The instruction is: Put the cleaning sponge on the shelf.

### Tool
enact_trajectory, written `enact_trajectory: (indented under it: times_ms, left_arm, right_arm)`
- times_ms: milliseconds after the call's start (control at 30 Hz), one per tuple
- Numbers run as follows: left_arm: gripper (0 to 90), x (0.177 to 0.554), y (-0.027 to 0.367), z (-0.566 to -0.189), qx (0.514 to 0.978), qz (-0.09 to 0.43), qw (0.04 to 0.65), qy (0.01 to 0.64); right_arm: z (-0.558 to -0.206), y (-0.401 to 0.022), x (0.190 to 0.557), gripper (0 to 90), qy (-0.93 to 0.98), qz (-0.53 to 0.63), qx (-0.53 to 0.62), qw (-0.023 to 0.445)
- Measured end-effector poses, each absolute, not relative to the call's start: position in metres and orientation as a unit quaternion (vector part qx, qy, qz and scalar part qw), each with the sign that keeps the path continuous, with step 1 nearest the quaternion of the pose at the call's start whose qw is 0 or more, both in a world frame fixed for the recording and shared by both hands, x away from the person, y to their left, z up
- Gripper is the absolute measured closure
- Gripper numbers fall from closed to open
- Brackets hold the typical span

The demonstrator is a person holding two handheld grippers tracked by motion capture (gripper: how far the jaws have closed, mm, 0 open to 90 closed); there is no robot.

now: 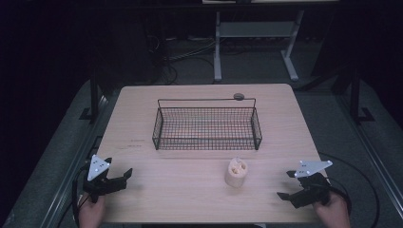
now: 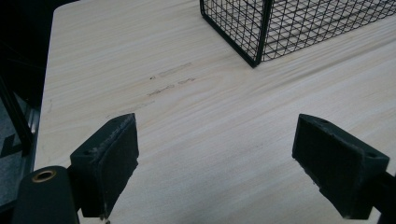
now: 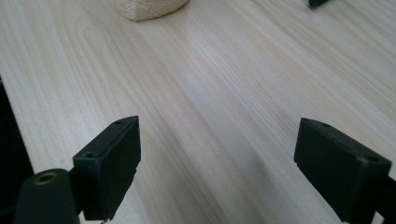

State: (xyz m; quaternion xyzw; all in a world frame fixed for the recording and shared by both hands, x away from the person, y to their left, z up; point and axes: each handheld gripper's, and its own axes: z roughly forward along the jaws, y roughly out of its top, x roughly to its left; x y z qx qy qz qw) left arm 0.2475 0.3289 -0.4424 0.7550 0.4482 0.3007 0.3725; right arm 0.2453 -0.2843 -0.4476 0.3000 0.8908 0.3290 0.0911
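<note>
High view: loofah piece (image 1: 236, 172) stands upright near the worktop's (image 1: 142, 199) front edge, right of centre, just in front of the wire basket (image 1: 207, 127). Left gripper (image 1: 119, 176) at front-left corner, right gripper (image 1: 286, 185) at front-right.

Left gripper view: fingers (image 2: 109, 163) wide apart, nothing between.

Right gripper view: fingers (image 3: 112, 163) wide apart, empty; loofah base ahead. Risk: a sideways nudge would probably topple the light loofah.

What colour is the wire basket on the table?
Black: the wire basket is a black mesh with a black rim, clearest in the high view.
</note>
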Motion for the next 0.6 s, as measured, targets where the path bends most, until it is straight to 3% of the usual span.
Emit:
enact_trajectory:
  times_ms: [600]
  left_arm:
    - [13.7, 0.247, 0.328, -0.442, 0.757, 0.303, 0.372, 0.444]
  right_arm:
    - [-0.421, -0.250, 0.266, 14.3, 0.908, 0.329, 0.250, 0.066]
